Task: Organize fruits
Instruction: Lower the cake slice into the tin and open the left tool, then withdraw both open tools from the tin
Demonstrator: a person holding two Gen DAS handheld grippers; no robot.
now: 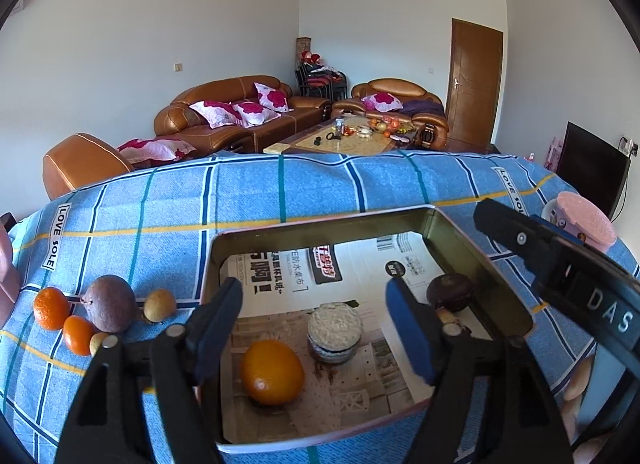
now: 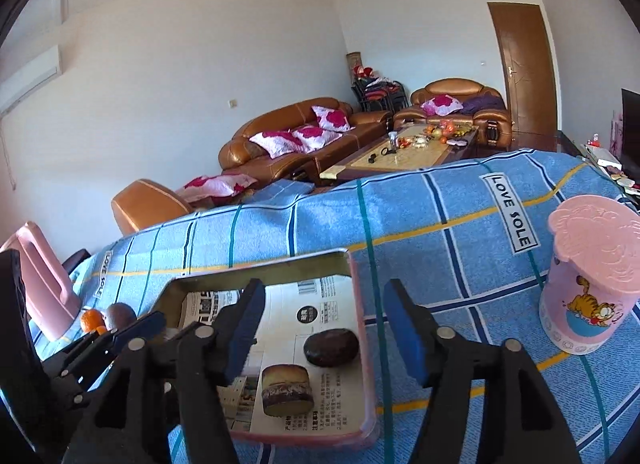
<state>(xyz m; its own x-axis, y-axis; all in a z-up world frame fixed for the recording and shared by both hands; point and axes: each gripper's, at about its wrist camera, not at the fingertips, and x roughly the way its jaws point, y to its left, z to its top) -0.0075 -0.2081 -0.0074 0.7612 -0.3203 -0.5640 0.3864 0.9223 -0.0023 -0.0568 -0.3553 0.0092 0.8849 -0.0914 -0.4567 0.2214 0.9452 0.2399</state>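
A shallow metal tin (image 1: 456,242) lined with printed paper sits on the blue checked cloth. In it lie an orange (image 1: 272,372), a round sandwich cake (image 1: 334,331) and a dark chocolate cake (image 1: 450,291). My left gripper (image 1: 316,328) is open and empty, hovering over the tin above the orange. Left of the tin lie two small oranges (image 1: 51,308), a purple passion fruit (image 1: 110,304) and small brown fruits (image 1: 160,305). My right gripper (image 2: 324,328) is open and empty over the tin's right rim (image 2: 366,348), near the chocolate cake (image 2: 331,347) and sandwich cake (image 2: 286,388).
A pink lidded cup (image 2: 588,276) with a cartoon cat stands right of the tin. A pink object (image 2: 44,288) stands at the table's left end. Beyond the table are brown sofas (image 1: 240,111) and a coffee table (image 1: 344,139).
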